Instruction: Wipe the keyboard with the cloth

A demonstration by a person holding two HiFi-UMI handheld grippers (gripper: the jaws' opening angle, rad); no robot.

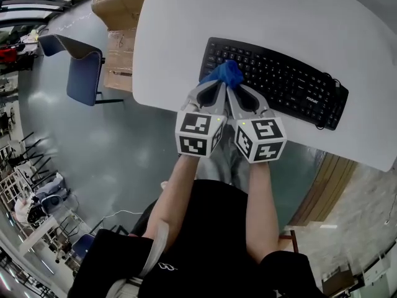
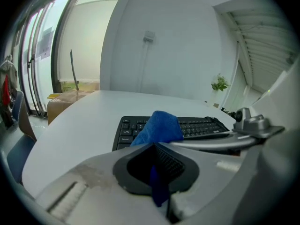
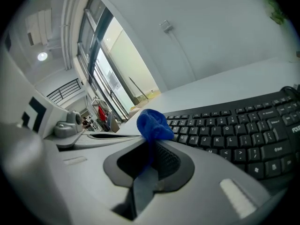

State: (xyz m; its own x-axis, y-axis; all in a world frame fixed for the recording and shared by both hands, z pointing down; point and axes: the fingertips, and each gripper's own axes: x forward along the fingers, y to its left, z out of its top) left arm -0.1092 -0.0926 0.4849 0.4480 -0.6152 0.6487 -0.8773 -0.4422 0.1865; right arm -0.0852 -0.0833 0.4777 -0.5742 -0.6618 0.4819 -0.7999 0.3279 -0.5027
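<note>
A small, soft blue cloth (image 1: 224, 73) is bunched into a loose wad and pinched from two sides at once. The left tongs (image 1: 214, 84) and the right tongs (image 1: 234, 87) are both closed on it, and a strip of fabric trails back through each pair of jaws. The wad bulges just ahead of the two sets of tips, over the near left end of a flat black keyboard (image 1: 282, 82) of plastic. That keyboard stretches away to the right of the tongs on a white tabletop (image 1: 170, 39); whether the cloth touches the keys cannot be told. The cloth looks light, limp and easy to crush, so it should mould itself over the keys rather than scrape them. It is likely to slip or unfold if held only by a loose corner, so a bite into the gathered folds, as here, seems the safer hold. The keyboard looks rigid and light enough to slide under a firm push. The person's two forearms reach forward side by side, and the tongs angle inward so their tips almost meet at the cloth.
</note>
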